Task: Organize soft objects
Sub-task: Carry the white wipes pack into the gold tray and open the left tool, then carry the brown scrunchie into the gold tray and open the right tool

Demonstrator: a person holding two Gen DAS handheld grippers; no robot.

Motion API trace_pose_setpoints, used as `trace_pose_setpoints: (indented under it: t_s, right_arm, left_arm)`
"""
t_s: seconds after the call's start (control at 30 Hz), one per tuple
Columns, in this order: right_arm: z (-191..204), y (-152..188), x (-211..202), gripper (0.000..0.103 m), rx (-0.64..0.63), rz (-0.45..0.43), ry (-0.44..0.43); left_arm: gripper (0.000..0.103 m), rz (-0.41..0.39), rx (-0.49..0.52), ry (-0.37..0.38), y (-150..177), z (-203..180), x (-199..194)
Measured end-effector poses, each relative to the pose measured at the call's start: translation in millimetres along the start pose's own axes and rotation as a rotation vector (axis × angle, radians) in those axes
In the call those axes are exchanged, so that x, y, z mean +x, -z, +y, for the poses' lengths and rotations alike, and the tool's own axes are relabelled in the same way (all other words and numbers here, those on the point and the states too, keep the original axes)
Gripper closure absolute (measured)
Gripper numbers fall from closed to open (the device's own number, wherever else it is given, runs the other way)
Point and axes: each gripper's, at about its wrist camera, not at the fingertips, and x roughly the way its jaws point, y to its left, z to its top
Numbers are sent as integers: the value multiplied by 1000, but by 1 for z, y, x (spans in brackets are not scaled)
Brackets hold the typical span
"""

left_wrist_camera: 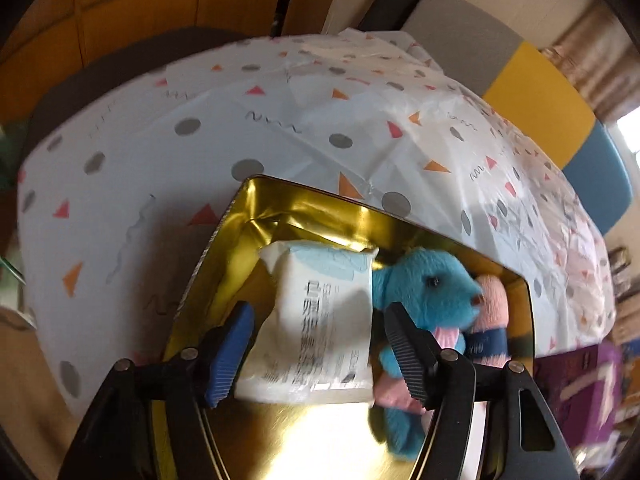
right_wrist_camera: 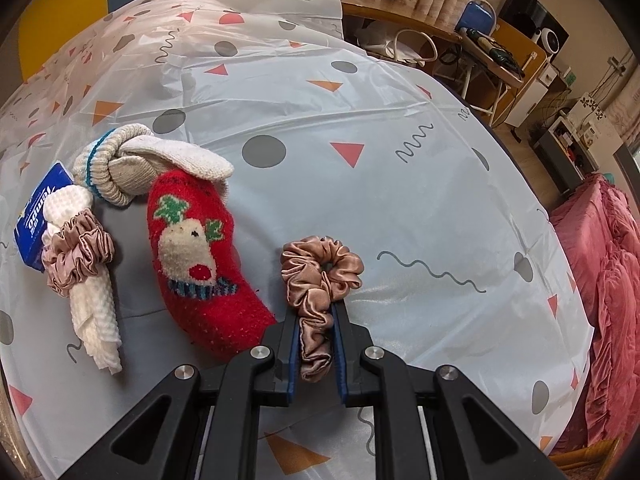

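In the left wrist view a gold tin [left_wrist_camera: 304, 192] holds a white tissue pack [left_wrist_camera: 320, 320], a blue plush toy [left_wrist_camera: 428, 284] and a pink plush piece [left_wrist_camera: 494, 300]. My left gripper [left_wrist_camera: 319, 312] stands open astride the tissue pack, which lies in the tin between the pads. In the right wrist view my right gripper [right_wrist_camera: 318, 312] is shut on a rose satin scrunchie [right_wrist_camera: 320, 276] just over the table. To its left lie a red reindeer sock [right_wrist_camera: 196, 264], a knotted white sock pair [right_wrist_camera: 132, 164], a white waffle cloth [right_wrist_camera: 94, 312] ringed by a second scrunchie [right_wrist_camera: 76, 252], and a blue tissue packet [right_wrist_camera: 38, 216].
A white tablecloth [right_wrist_camera: 400, 200] with triangles and dots covers the table. Red bedding [right_wrist_camera: 608, 280] lies past the table's right edge. A purple box [left_wrist_camera: 580, 392] sits beyond the tin. Desks and shelves stand at the back right.
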Motion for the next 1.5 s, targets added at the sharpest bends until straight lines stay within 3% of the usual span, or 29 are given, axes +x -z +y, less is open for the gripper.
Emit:
trace_pose_setpoints:
  t_s: [0.13, 0.23, 0.3, 0.47, 0.6, 0.73, 0.9, 1.07, 1.27, 1.37, 1.5]
  right_arm:
    - [-3, -2, -1, 89, 5, -1, -4]
    - [-6, -3, 0, 89, 12, -3, -7]
    - [-10, -4, 0, 89, 25, -4, -17]
    - [-27, -9, -2, 91, 125, -2, -110]
    - [-39, -12, -13, 91, 190, -53, -149]
    - [-39, -15, -34, 91, 208, -161, -218]
    - [-3, -10, -71, 91, 59, -251, -297]
    - [45, 3, -152, 91, -112, -411, -381]
    - [111, 43, -255, 91, -391, -576, -595]
    - [164, 79, -288, 91, -597, -563, -726]
    - [243, 133, -292, 91, -836, -436, -864]
  left_arm:
    - [32, -82, 105, -34, 27, -8, -29]
    - [21, -131, 167, -48, 51, -12, -49]
    - [21, -152, 191, -48, 66, -12, -59]
    - [19, -178, 226, -58, 95, -11, -74]
    - [14, -211, 234, -77, 108, -14, -82]
    - [5, -229, 228, -110, 114, -14, -86]
    - [0, -272, 214, -101, 113, -7, -96]
    - [0, -280, 219, -89, 112, -1, -99]
    - [0, -280, 227, -119, 112, 2, -100]
    - [0, -290, 222, -132, 112, 6, -103]
    - [0, -295, 207, -144, 112, 16, -105]
